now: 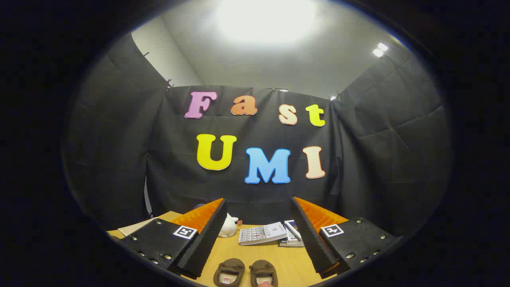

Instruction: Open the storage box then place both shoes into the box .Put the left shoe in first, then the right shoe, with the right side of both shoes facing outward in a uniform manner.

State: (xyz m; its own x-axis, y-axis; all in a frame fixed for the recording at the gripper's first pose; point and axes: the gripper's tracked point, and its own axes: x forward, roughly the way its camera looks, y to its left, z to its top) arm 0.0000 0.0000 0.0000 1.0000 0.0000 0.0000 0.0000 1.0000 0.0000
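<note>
Two brown slip-on shoes stand side by side on the wooden table (275,255), toes pointing away from me: the left shoe (228,271) and the right shoe (263,272). Both lie low between my fingers, close under the gripper. My gripper (259,211) is held high and level, its jaws wide apart with nothing between them. The left finger (207,235) and right finger (308,235) frame the shoes and the far part of the table. The shoes' heel ends are cut off from sight.
Beyond the shoes, a stack of books and booklets (267,233) lies near the table's back edge. A small white figure (228,226) stands just beside the left finger. A pale flat sheet (137,227) lies at the table's far left. Black cloth walls close in the booth.
</note>
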